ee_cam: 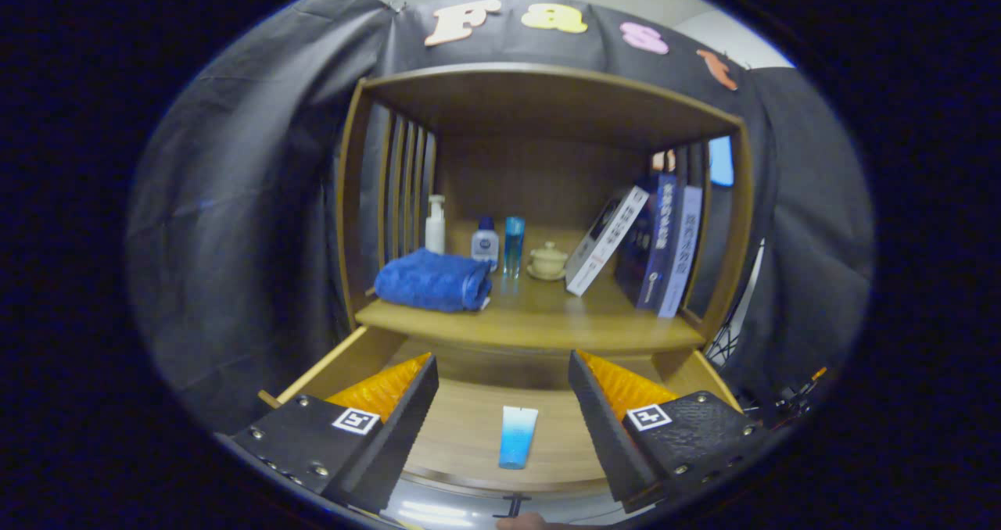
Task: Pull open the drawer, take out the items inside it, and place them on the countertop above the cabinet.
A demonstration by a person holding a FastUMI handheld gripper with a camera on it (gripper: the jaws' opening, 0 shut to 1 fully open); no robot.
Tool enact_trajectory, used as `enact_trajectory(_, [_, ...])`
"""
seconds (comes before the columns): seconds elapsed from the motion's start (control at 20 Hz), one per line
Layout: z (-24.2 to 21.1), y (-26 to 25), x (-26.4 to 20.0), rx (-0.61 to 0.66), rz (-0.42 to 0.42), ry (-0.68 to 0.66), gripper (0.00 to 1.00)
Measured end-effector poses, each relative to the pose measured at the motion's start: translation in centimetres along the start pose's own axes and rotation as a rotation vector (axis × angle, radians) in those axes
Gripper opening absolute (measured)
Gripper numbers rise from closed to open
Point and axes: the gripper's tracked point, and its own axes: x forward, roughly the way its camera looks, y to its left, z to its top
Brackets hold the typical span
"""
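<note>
The wooden drawer [469,444] stands pulled out below the cabinet's countertop [539,323]. A small blue-and-white tube [518,436] lies flat on the drawer floor, midway between my two fingers. My gripper [503,370] hovers over the drawer, open wide, with nothing between its black fingers [407,428]. The tube is apart from both fingers.
On the countertop rest a folded blue towel [432,280], a white pump bottle [435,223], a small white bottle [485,245], a slim blue bottle [514,246], a lidded cup on a saucer [547,262] and leaning books [665,241]. Wooden side walls and a top board enclose the shelf.
</note>
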Motion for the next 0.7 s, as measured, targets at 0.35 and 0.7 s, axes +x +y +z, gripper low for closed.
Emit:
enact_trajectory(0.35, [-11.0,-1.7,6.3,0.022,0.001,0.505,0.99])
enact_trajectory(0.7, [-16.6,-2.8,6.7,0.208,-0.044,0.768,0.84])
